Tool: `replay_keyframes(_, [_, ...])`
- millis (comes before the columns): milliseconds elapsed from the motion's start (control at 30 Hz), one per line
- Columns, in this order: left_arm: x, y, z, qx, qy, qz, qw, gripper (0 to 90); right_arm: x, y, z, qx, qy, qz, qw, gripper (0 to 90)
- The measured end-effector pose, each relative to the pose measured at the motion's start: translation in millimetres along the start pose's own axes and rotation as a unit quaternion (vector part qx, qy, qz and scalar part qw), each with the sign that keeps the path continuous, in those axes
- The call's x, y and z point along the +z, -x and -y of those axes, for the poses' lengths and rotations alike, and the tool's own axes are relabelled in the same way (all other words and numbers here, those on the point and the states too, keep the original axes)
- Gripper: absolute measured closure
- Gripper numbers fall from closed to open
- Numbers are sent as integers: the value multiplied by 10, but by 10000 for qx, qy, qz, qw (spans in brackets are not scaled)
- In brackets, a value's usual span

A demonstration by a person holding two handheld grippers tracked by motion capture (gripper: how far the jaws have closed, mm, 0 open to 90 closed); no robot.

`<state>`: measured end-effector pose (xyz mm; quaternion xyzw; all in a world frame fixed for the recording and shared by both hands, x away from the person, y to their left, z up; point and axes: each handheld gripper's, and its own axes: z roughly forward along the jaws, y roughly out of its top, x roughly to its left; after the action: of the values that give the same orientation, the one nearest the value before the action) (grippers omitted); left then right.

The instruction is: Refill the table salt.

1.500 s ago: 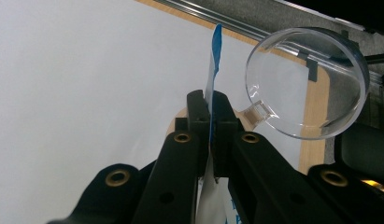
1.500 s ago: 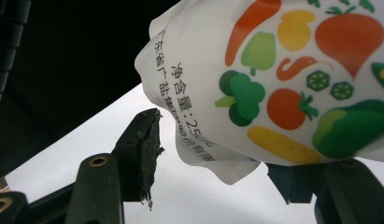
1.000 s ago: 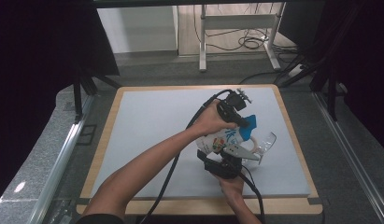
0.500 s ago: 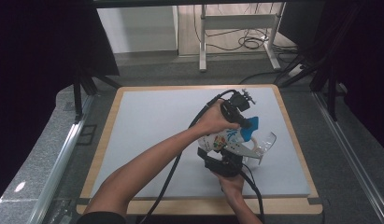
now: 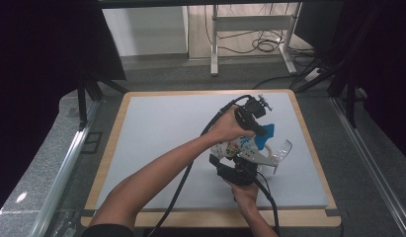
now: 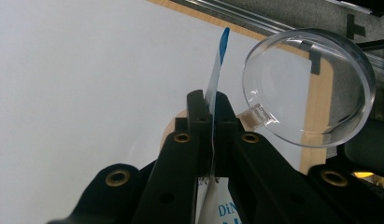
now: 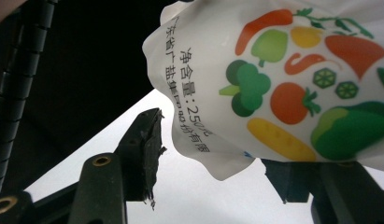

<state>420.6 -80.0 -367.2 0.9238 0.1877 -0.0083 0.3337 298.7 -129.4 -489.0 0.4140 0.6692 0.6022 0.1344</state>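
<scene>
A white pouch [image 5: 237, 147] printed with vegetables, blue at its top, hangs over the right half of the mat. My left gripper [image 5: 262, 133] comes in from the left and is shut on the pouch's thin top edge [image 6: 217, 60]; its jaws [image 6: 210, 100] press together on it. A clear stemmed glass [image 5: 282, 150] is just to the right of the pouch, its round bowl [image 6: 311, 88] close beside the left jaws. Below the pouch, my right gripper [image 5: 240, 159] points up at it. Its jaws [image 7: 213, 144] stand apart, the pouch's lower corner [image 7: 222, 163] hangs between them, and the left pad is clear of it.
The pale grey mat [image 5: 156, 128] lies on a wood-edged board [image 5: 111, 148]. Black cables trail from both grippers toward the front edge. A metal rail [image 5: 67, 158] runs along the left side, and a table frame [image 5: 250, 24] stands on the floor behind.
</scene>
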Motion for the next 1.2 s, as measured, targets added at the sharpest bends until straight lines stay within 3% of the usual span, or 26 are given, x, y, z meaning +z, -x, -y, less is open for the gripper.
replay_keyframes(1200, [2, 25, -7, 22, 5, -20, 10000, 900, -12, 10, 11, -75, 40, 24, 10000, 425])
